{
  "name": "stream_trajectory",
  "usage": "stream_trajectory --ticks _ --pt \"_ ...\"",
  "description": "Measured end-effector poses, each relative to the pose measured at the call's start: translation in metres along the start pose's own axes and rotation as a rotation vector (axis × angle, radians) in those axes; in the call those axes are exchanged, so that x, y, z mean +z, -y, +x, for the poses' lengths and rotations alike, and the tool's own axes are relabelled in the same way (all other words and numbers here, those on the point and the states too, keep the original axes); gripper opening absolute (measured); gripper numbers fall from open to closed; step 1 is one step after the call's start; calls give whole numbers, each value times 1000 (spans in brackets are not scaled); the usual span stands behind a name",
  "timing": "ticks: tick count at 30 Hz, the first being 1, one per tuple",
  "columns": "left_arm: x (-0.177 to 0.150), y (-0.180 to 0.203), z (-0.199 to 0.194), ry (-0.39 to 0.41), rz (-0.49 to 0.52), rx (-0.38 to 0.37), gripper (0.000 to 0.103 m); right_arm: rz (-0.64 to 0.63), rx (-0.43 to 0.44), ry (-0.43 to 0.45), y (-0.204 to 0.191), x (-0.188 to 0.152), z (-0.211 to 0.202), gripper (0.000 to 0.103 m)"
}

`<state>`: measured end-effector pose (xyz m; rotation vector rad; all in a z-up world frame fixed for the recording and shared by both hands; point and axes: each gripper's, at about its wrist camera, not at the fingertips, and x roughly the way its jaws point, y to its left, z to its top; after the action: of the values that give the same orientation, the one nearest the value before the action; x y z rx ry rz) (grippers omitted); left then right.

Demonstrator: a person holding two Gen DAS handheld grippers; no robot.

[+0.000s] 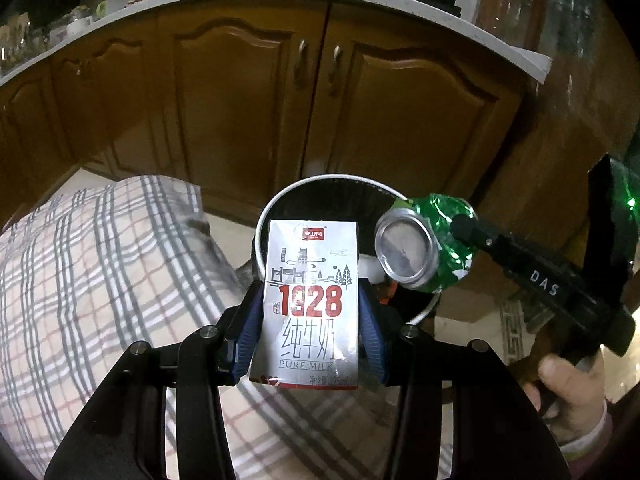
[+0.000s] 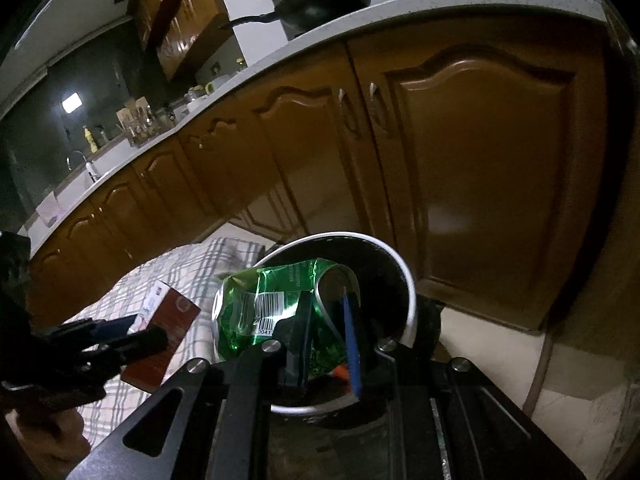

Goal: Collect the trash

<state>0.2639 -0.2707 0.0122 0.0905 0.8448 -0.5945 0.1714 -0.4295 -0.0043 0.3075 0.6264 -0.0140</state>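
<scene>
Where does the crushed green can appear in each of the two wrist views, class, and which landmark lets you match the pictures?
Left wrist: the crushed green can sits right of centre, shiny end facing the camera, pinched by the right gripper beside the milk carton.
Right wrist: the can is low centre, barcode showing.
Shared landmark: the white-rimmed bin behind it.

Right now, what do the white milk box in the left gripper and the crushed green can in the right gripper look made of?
White milk box: coated paperboard by its look, with sharp folded edges and a slightly glossy printed face.
Crushed green can: thin aluminium, probably; creased shiny walls and a bare silvery end.
</scene>
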Motion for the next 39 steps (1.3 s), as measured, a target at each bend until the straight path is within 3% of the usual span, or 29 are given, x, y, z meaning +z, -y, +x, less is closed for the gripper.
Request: stream_trajectory --ticks 19,22,23,24,29,39 --pt "22 5 44 -65 -22 -24 45 -25 -54 -62 7 15 37 15" --pt "22 4 42 -61 -26 -34 58 -24 -43 -65 8 16 38 20" --pt "22 3 41 -53 -27 -33 66 -18 -46 -59 8 16 37 28" --pt "21 3 38 -44 -27 -33 67 -12 -40 -57 10 17 36 37" --pt "16 -3 21 0 -44 -39 69 8 -20 -19 9 15 21 42" --pt "-22 -24 -26 71 -100 -15 73 42 40 37 -10 -3 -15 76"
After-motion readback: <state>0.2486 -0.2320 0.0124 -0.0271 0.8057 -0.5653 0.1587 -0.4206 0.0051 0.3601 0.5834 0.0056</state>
